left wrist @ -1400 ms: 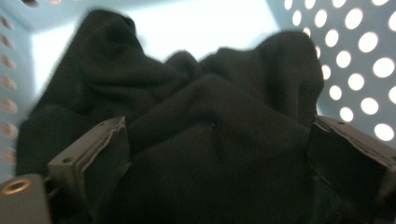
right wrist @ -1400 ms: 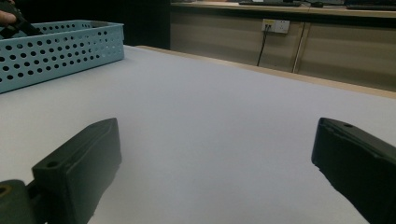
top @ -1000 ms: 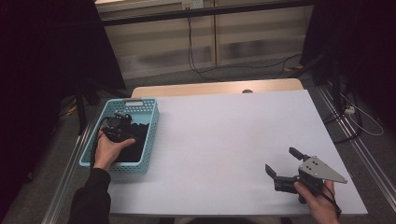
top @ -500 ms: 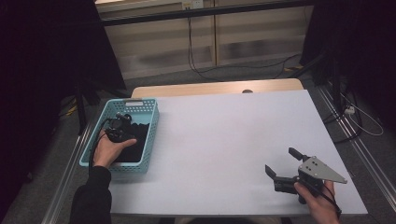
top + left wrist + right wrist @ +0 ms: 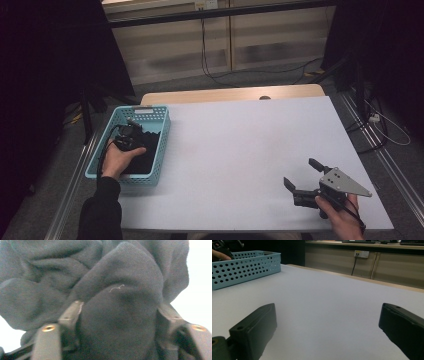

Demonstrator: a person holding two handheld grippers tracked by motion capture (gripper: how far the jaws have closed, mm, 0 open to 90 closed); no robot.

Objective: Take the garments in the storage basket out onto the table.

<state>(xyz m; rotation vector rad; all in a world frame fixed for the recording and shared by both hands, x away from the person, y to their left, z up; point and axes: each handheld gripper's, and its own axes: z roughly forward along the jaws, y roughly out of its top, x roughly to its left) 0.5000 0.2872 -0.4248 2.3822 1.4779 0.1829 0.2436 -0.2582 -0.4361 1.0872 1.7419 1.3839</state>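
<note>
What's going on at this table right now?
A person works with handheld tongs in each hand. The left tongs reach down into the light blue perforated plastic basket at the table's left edge, and their jaws have just been closing around a bunched fold of dark grey knitted cloth, which sits between the pads. The right tongs rest open near the front right of the white table, holding nothing.

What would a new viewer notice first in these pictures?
First, the blue basket at the table's left edge, where the left gripper has just been closing on a fold of dark cloth. Then the right gripper, jaws wide apart, rests at the near right of the white table.
</note>
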